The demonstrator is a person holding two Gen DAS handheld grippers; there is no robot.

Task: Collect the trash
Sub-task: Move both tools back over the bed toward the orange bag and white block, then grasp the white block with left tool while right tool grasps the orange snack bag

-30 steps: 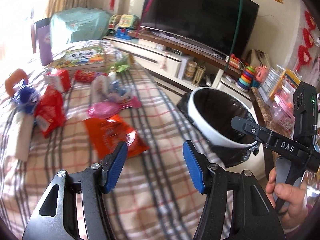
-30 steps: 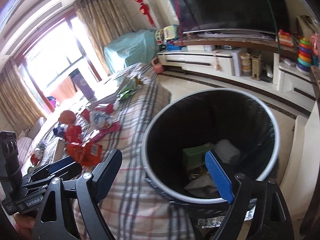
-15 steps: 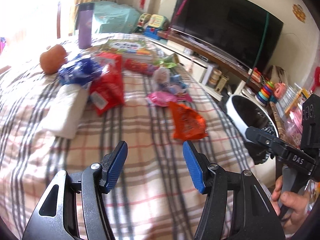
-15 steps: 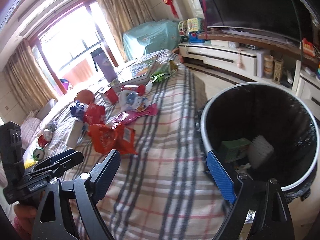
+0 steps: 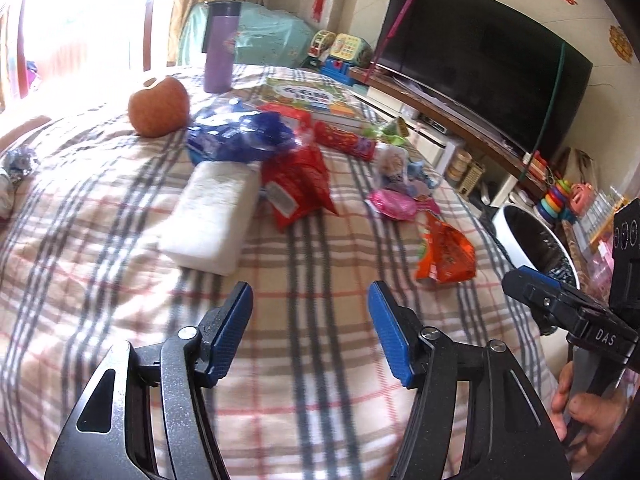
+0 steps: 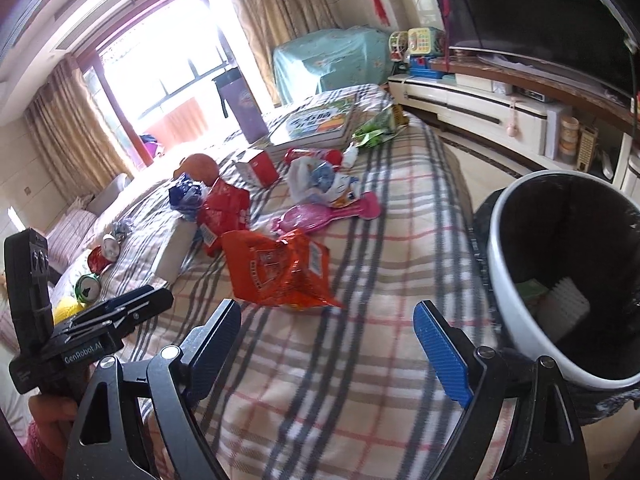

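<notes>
Several crinkly foil wrappers (image 6: 280,272), soft plaid blanket (image 5: 280,360), round bin (image 6: 560,280)

Crumpled orange wrapper (image 6: 280,272) flat on plaid cloth, near white bin (image 6: 516,308).

Glossy orange foil wrapper (image 6: 280,270), soft plaid cloth (image 5: 320,360), smooth plastic bin (image 6: 516,320)

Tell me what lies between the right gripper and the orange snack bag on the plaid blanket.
Only bare plaid blanket; the right wrist view shows nothing else between the open right gripper and the orange snack bag.
</notes>
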